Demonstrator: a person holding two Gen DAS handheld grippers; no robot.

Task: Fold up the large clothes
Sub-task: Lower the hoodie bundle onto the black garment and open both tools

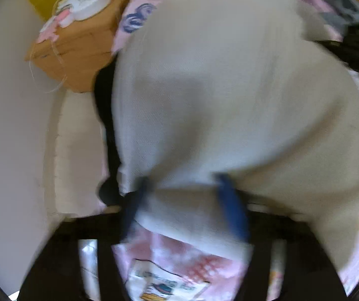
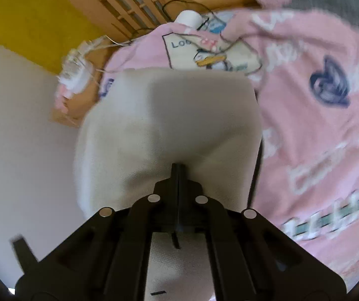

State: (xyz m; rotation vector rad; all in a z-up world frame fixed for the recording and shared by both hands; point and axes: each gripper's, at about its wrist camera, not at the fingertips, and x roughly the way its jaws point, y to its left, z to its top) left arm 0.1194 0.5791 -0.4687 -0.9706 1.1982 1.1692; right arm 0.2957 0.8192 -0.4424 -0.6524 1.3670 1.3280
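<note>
A large cream garment [image 1: 217,87] lies spread over a pink printed bedsheet [image 1: 179,258], with a black strip [image 1: 106,115] along its left edge. My left gripper [image 1: 183,200] points down at it. Its blue fingers [image 1: 232,208] stand wide apart, a fold of the cream cloth lies between them, and the pads do not press on it. In the right wrist view the cream garment [image 2: 166,115] creases toward my right gripper [image 2: 178,173], whose black fingers are shut on the cloth's near edge. The views are blurred.
The pink bedsheet [image 2: 317,138] carries cartoon prints. A wooden bedside table [image 1: 79,47] holds a white device [image 1: 89,2] with thin cables. A pale wall [image 1: 8,125] runs along the left. A wooden headboard [image 2: 129,0] stands behind. Grey cloth [image 1: 342,7] lies at the far right.
</note>
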